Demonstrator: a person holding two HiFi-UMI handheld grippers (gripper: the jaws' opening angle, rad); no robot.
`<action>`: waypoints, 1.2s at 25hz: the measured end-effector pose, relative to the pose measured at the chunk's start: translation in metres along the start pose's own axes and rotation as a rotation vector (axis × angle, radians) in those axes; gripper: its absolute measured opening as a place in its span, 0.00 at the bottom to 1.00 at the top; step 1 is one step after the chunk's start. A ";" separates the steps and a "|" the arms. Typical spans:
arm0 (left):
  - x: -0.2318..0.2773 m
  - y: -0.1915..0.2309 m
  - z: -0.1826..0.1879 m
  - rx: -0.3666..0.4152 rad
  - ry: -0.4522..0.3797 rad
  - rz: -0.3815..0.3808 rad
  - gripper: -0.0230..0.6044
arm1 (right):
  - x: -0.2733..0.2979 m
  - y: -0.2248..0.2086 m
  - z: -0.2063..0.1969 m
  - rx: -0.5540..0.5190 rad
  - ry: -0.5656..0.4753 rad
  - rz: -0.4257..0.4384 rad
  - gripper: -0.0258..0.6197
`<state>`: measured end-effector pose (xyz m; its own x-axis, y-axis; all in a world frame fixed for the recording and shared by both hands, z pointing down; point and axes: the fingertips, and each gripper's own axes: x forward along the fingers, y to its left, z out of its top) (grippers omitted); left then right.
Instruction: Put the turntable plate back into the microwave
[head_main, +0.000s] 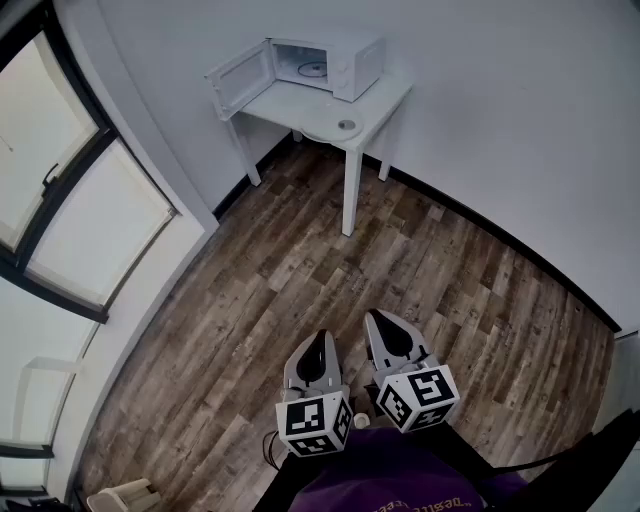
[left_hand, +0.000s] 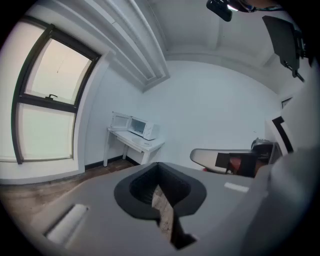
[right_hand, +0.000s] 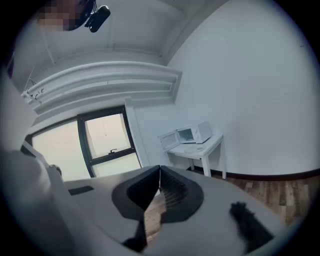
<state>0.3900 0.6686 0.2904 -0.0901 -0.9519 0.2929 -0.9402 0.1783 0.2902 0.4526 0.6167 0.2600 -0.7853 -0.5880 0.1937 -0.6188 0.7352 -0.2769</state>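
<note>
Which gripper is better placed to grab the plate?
Right, probably, but barely. Both are shut, empty and far across the floor from the plate. The right gripper sits slightly further forward than the left gripper, and the open microwave door juts out leftward.

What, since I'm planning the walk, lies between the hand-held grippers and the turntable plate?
Bare wood floor up to the table bearing the turntable plate, per the head view.

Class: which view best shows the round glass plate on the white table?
Head view: from above, the round glass plate lies whole on the white table. Right gripper view: distant sliver. Left gripper view: indistinct.
</note>
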 end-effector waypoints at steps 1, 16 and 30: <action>0.011 0.006 0.006 0.002 -0.001 -0.003 0.04 | 0.013 -0.002 0.004 -0.004 0.001 -0.002 0.05; 0.149 0.122 0.099 -0.006 0.005 -0.033 0.04 | 0.197 -0.033 0.054 0.047 -0.034 -0.103 0.05; 0.262 0.164 0.109 -0.094 0.055 -0.014 0.04 | 0.331 -0.077 0.067 0.043 0.028 -0.034 0.05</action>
<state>0.1762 0.4207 0.3154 -0.0564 -0.9398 0.3371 -0.9060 0.1901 0.3783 0.2419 0.3426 0.2824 -0.7643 -0.6025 0.2298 -0.6443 0.6992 -0.3098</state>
